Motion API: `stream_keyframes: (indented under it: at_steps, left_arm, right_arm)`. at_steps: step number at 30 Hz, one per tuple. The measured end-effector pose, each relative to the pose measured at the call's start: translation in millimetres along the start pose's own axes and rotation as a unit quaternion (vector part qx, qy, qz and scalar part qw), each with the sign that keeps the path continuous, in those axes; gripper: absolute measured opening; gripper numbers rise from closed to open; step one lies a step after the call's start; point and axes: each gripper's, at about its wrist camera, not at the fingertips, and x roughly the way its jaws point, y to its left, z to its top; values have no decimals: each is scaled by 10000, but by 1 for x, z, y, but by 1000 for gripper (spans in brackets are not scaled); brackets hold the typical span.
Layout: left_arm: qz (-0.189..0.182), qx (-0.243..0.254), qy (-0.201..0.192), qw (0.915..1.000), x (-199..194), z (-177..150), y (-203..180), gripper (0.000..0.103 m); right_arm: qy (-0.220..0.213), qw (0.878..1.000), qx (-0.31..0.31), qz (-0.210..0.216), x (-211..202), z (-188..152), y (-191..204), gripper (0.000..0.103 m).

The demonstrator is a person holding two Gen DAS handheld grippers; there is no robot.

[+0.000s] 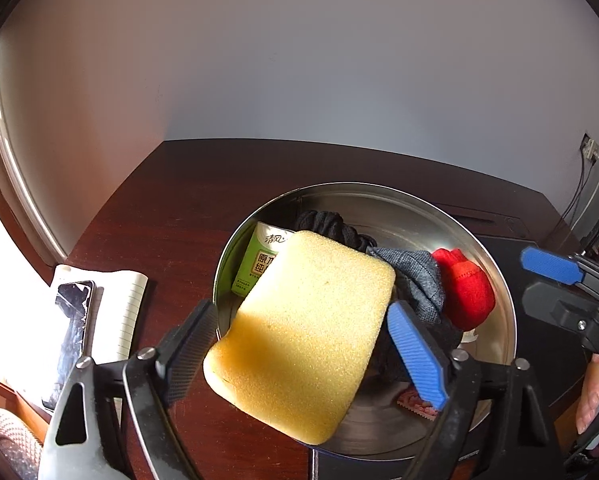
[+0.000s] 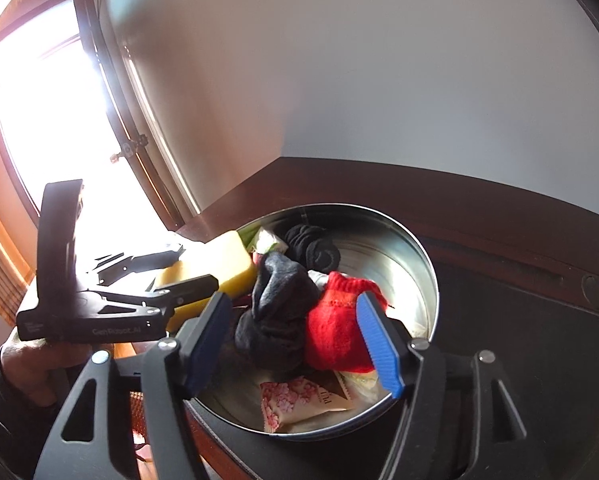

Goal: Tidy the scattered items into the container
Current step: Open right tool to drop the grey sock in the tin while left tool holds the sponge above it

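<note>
Judging by the filled round steel tin [image 1: 495,280], tidying is nearly done: the yellow sponge [image 1: 303,332] is held pinched above it by the left gripper [image 1: 299,344], while the right gripper [image 2: 295,340] is spread empty.

Left gripper [image 1: 299,336], frame centre-bottom: fingers clamped either side of a yellow sponge [image 1: 303,332]. Right gripper [image 2: 295,344], lower centre: fingers spread apart, holding nothing.

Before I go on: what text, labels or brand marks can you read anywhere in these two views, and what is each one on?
"清风" in white script, on the top of the green tissue pack in the round metal tin.
"原" and partly hidden characters on the pack's tan label; the small print below is too small to read.
"GenRobot.AI", faint, on the black body of the left gripper.
"Pld", upside down, on the pink flowered sachet.
</note>
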Motion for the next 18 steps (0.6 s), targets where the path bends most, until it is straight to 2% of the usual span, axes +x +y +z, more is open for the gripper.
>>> stream_keyframes:
  at_steps: [4, 16, 18]
  left_arm:
    - [255, -1, -86, 9996, -4, 2, -1, 102]
    - [884, 76, -368, 9954, -16, 6, -10, 102]
    - [895, 89, -444, 9950, -19, 6, -12, 102]
  right_arm:
    - [1, 10000, -1, 21, -1, -3, 1, 67]
    - [-91, 9999, 64, 20, -12, -9, 1, 68]
    - [-105, 9999, 75, 17, -12, -10, 1, 69]
